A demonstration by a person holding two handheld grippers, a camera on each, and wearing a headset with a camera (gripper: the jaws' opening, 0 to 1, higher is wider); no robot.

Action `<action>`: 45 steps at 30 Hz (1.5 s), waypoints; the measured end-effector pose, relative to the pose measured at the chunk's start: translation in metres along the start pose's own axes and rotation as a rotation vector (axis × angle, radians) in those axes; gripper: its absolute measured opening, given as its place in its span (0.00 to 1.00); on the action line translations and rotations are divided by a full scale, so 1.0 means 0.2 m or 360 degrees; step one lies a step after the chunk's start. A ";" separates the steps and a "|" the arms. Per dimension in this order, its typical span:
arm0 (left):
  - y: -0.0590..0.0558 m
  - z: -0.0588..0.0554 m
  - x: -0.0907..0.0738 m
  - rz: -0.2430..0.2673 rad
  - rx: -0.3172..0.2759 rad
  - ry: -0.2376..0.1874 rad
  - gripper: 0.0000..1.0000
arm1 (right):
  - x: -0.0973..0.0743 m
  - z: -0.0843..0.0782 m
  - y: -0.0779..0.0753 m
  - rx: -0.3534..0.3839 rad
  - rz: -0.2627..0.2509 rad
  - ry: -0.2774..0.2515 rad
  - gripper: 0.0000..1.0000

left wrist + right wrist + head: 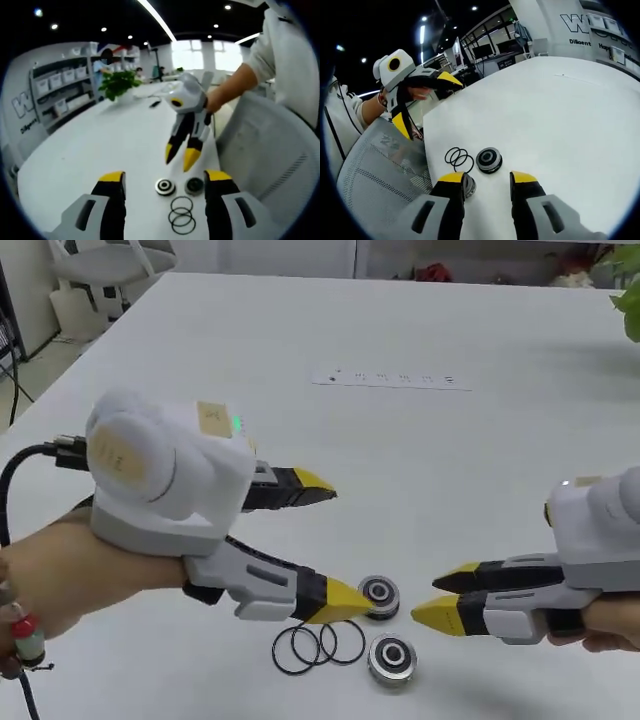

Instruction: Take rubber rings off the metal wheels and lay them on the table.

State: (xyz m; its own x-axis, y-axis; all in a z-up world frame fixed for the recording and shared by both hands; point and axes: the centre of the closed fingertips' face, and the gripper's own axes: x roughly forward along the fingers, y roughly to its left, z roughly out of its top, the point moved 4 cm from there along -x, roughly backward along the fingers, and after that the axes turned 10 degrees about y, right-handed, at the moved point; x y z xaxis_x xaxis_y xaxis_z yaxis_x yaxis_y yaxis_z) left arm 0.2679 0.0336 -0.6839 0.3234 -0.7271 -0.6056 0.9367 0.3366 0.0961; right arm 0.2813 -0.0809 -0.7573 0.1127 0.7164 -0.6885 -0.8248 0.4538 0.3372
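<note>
Two small metal wheels (380, 593) (391, 657) lie flat near the table's front edge. Beside them lie three black rubber rings (320, 645), overlapping. My left gripper (335, 540) hangs wide open just above and left of the wheels, its lower fingertip close to the farther wheel. From the right, my right gripper (440, 598) points at the wheels, open, holding nothing. The left gripper view has wheels (165, 186) (194, 186) and rings (181, 215) between its jaws. In the right gripper view one wheel (489, 160) lies ahead; the other wheel (469, 185) is half hidden behind a jaw.
The white table (400, 440) stretches far ahead, with a small printed strip (390, 379) at its middle. A mesh chair (385, 165) stands at the near edge. A green plant (117, 82) sits at the far end.
</note>
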 end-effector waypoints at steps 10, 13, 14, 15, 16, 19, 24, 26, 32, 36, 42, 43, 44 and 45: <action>0.04 0.00 0.12 0.0001 -0.0058 -0.0049 0.52 | 0.06 0.01 -0.02 -0.0029 0.0019 0.0022 0.30; 0.05 -0.02 0.16 -0.0008 -0.0044 -0.0033 0.48 | 0.07 0.01 -0.03 -0.0054 0.0020 0.0032 0.30; 0.05 -0.02 0.17 -0.0014 -0.0041 -0.0026 0.47 | 0.07 0.01 -0.03 -0.0072 0.0014 0.0029 0.29; 0.05 -0.03 0.18 -0.0020 -0.0046 -0.0015 0.47 | 0.08 0.01 -0.03 -0.0090 0.0013 0.0031 0.29; 0.05 -0.03 0.19 -0.0020 -0.0046 -0.0011 0.47 | 0.08 0.01 -0.03 -0.0095 0.0015 0.0031 0.28; 0.06 -0.04 0.22 -0.0018 -0.0049 -0.0012 0.43 | 0.09 0.01 -0.04 -0.0099 0.0019 0.0038 0.28; 0.06 -0.08 0.28 -0.0012 -0.0041 0.0017 0.37 | 0.12 0.01 -0.04 -0.0134 0.0010 0.0054 0.27; 0.06 -0.09 0.30 -0.0020 -0.0048 0.0036 0.36 | 0.13 0.01 -0.04 -0.0144 0.0010 0.0058 0.26; 0.04 -0.15 0.34 -0.0023 -0.0060 0.0079 0.31 | 0.18 0.00 -0.02 -0.0227 -0.0001 0.0093 0.23; 0.05 -0.18 0.35 -0.0007 -0.0089 0.0089 0.26 | 0.19 -0.01 -0.02 -0.0244 -0.0004 0.0105 0.22; 0.05 -0.23 0.37 -0.0005 -0.0111 0.0124 0.21 | 0.19 0.00 -0.03 -0.0268 -0.0040 0.0094 0.18; 0.04 -0.23 0.37 -0.0008 -0.0109 0.0126 0.20 | 0.19 0.00 -0.03 -0.0275 -0.0040 0.0094 0.18; 0.04 -0.23 0.37 -0.0013 -0.0103 0.0127 0.20 | 0.19 -0.01 -0.03 -0.0277 -0.0043 0.0095 0.17; 0.04 -0.23 0.38 -0.0015 -0.0101 0.0126 0.19 | 0.19 -0.01 -0.04 -0.0287 -0.0045 0.0089 0.17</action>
State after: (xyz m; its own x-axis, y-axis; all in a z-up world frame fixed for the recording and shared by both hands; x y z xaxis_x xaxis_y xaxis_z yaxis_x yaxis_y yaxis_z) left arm 0.2928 0.0091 -0.7657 0.3005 -0.6819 -0.6668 0.9285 0.3690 0.0410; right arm 0.2908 -0.0572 -0.7872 0.1101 0.6718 -0.7325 -0.9082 0.3674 0.2005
